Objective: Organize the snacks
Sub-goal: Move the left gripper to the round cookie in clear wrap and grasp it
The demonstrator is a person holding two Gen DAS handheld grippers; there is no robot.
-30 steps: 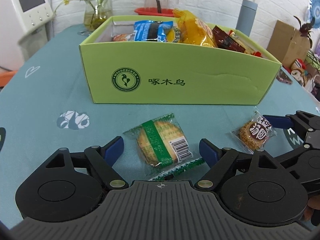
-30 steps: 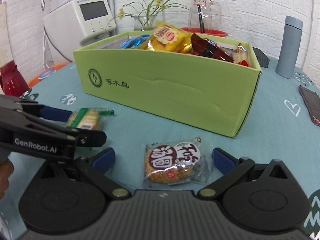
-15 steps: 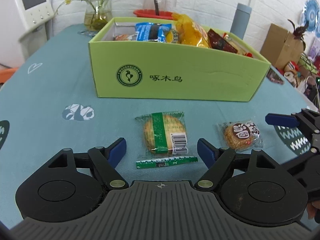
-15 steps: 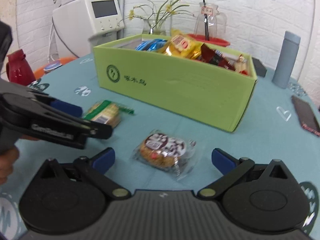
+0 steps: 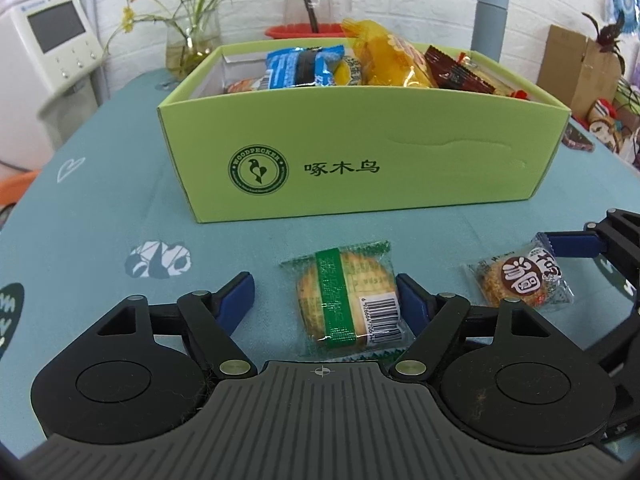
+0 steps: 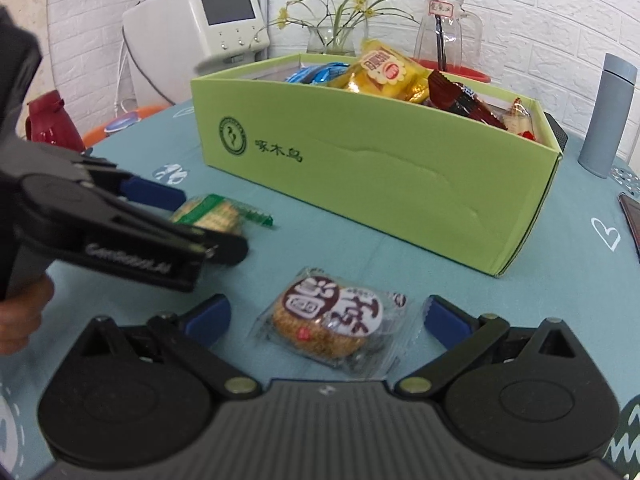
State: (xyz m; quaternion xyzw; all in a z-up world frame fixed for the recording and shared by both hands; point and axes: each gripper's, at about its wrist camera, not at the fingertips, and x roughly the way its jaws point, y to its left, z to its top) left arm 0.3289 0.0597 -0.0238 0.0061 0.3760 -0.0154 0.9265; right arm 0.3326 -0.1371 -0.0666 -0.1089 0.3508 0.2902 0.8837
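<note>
On the teal surface (image 5: 100,200) near the green box (image 5: 400,160), each wide-spread tool, left (image 5: 324,300) and right (image 6: 324,316), straddles a light, crinkly, slippery pack, cracker (image 5: 348,300) and cake (image 6: 328,328), both probably brittle, best pinched gently across the middle.

In front of the matt green cardboard box (image 5: 360,160), two snacks in glossy clear plastic wrappers (image 5: 348,300) (image 6: 332,324) lie on a matt teal tablecloth (image 5: 100,208).
</note>
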